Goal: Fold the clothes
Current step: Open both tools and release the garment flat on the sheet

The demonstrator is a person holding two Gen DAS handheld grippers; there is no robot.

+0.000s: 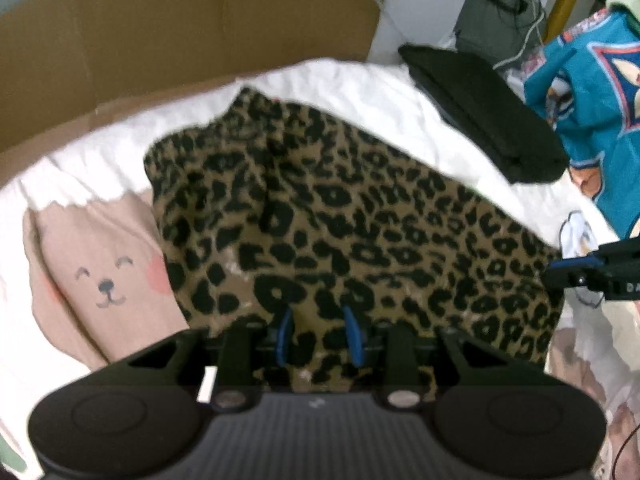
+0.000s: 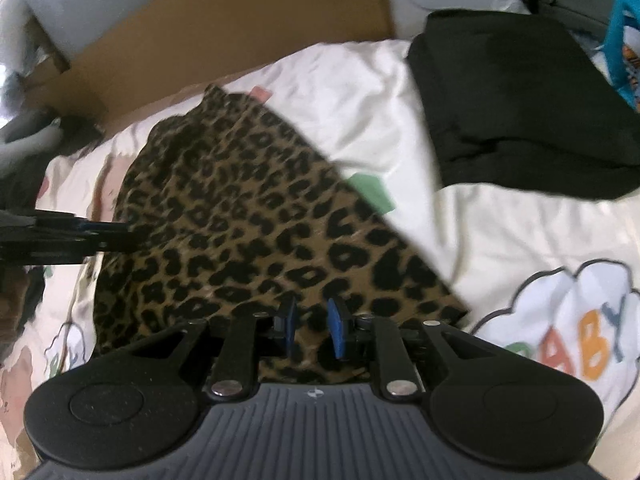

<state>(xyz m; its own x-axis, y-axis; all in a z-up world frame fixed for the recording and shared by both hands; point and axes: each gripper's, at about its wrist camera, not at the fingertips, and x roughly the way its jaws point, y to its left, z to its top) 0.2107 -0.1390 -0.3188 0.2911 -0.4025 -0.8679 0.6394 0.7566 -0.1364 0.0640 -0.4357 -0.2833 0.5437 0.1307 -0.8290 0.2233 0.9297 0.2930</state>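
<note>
Where the bedding's printed cloud [image 2: 568, 312] is showing beside the right gripper [image 2: 314, 330], the coloured letters "ABY" are reading clearly, with an earlier letter too blurred to make out; on the right gripper's body in the left wrist view only "DA" is legible at the frame edge. The leopard-print garment [image 1: 360, 232] is lying spread on a white printed bed cover [image 1: 340, 84], partly covering a pink bear face [image 1: 104, 280]. Both grippers are sitting at its near edge: the left gripper [image 1: 320, 334] and the right one are each showing blue pads a little apart with leopard cloth between them, though whether they are pinching it cannot be told. A folded black garment [image 2: 516, 108] is resting further back on the cover, a teal printed garment [image 1: 592, 92] is hanging at the right, and brown cardboard [image 1: 180, 36] is standing behind the bed. Motion blur is softening everything.
</note>
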